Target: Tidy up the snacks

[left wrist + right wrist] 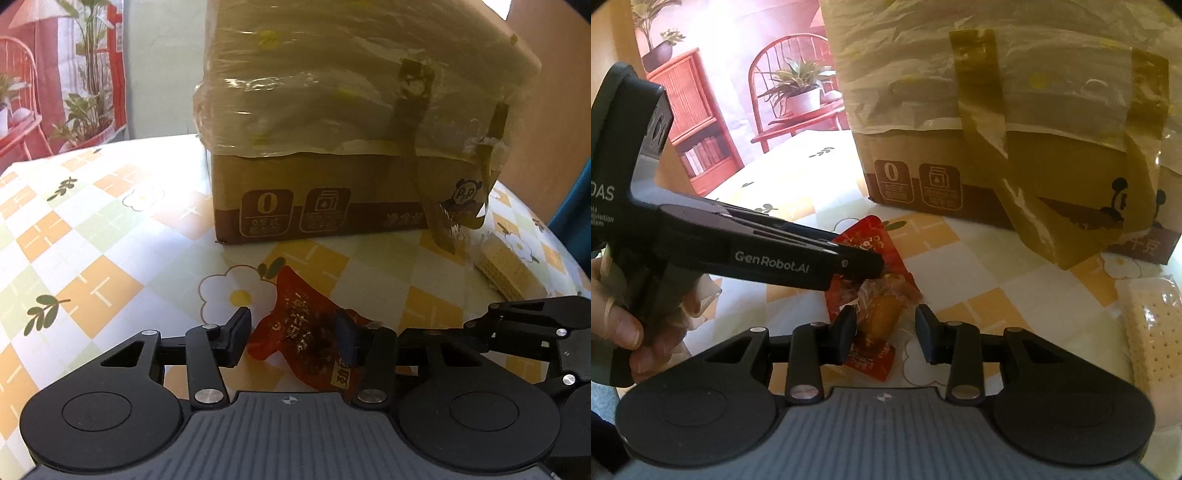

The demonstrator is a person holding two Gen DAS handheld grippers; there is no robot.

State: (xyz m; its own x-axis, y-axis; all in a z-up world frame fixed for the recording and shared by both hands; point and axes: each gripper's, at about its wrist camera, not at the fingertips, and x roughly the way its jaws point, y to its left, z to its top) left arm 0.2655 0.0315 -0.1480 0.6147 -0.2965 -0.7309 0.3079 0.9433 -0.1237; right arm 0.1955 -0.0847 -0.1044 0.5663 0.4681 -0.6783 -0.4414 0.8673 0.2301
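Here the left hand-held gripper [291,334] stood open around the red snack packet [295,332] on the worktop [92,258], in front of the cardboard box [332,199]. The right hand-held gripper [886,328] was open too, straddling an orange wrapped sweet [882,314] lying on that packet. Risk: both grippers crowded one spot; closing either could trap the wrong wrapper or knock the other gripper. The wafer pack [1152,332] lay apart.
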